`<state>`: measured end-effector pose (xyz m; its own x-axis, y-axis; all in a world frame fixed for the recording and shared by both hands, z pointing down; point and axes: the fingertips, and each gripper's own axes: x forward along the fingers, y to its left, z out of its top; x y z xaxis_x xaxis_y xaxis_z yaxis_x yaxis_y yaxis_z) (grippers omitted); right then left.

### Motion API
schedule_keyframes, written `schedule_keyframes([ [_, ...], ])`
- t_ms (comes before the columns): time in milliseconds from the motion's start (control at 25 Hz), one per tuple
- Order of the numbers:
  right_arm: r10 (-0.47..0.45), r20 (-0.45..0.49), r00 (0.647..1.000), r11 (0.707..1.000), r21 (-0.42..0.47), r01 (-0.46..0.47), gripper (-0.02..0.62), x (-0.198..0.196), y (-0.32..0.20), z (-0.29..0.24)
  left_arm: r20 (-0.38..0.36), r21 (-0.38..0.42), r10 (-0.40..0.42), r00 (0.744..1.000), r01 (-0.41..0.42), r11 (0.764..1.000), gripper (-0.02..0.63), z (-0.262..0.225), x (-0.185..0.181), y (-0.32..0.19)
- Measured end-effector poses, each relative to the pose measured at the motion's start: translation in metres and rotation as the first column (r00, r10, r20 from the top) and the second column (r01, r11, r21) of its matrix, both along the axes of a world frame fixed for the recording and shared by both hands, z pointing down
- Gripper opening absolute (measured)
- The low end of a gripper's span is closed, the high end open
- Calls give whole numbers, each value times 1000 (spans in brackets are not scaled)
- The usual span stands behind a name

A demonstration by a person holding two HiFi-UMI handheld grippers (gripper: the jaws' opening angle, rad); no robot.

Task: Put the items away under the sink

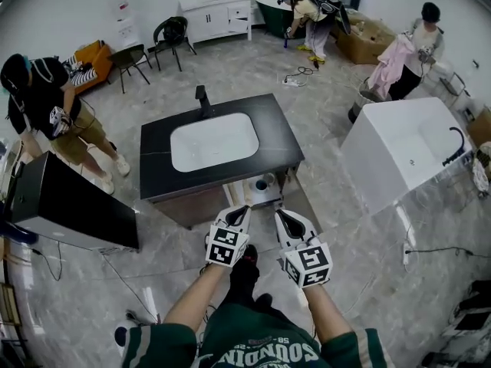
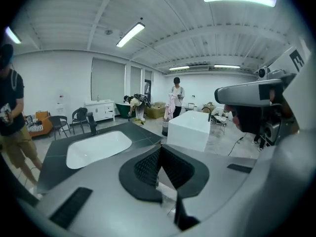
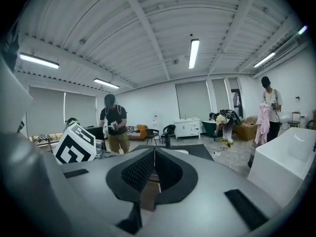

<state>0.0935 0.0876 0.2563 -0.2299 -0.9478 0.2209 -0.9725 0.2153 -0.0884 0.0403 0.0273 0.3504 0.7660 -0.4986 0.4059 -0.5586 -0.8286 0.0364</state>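
The sink cabinet (image 1: 157, 158) has a black top, a white basin (image 1: 213, 141) and a black tap (image 1: 202, 98). Its lower front stands open, and a whitish item (image 1: 263, 185) shows inside below the top's front edge. My left gripper (image 1: 241, 211) and right gripper (image 1: 285, 216) are raised side by side just in front of that opening, both shut with nothing between the pads. The left gripper (image 2: 159, 150) looks over the basin (image 2: 97, 147). The right gripper (image 3: 154, 151) points level across the room, and the left gripper's marker cube (image 3: 75, 143) shows beside it.
A white bathtub (image 1: 406, 148) stands to the right of the cabinet, and a black box (image 1: 69, 198) to the left. One person (image 1: 46, 106) stands at the left, two others (image 1: 414, 52) (image 1: 311, 14) at the back. Chairs (image 1: 169, 33) and a white vanity (image 1: 219, 14) are at the far wall.
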Motion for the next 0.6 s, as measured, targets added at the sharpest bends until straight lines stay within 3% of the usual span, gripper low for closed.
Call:
schedule_keyframes([
  [320, -32, 39, 999, 999, -1, 32, 41, -28, 15, -5, -12, -14, -33, 999, 33, 999, 11, -9, -29, 16],
  [600, -61, 27, 998, 998, 13, 60, 41, -34, 3, -12, -22, -9, -56, 998, 56, 998, 11, -21, -37, 0],
])
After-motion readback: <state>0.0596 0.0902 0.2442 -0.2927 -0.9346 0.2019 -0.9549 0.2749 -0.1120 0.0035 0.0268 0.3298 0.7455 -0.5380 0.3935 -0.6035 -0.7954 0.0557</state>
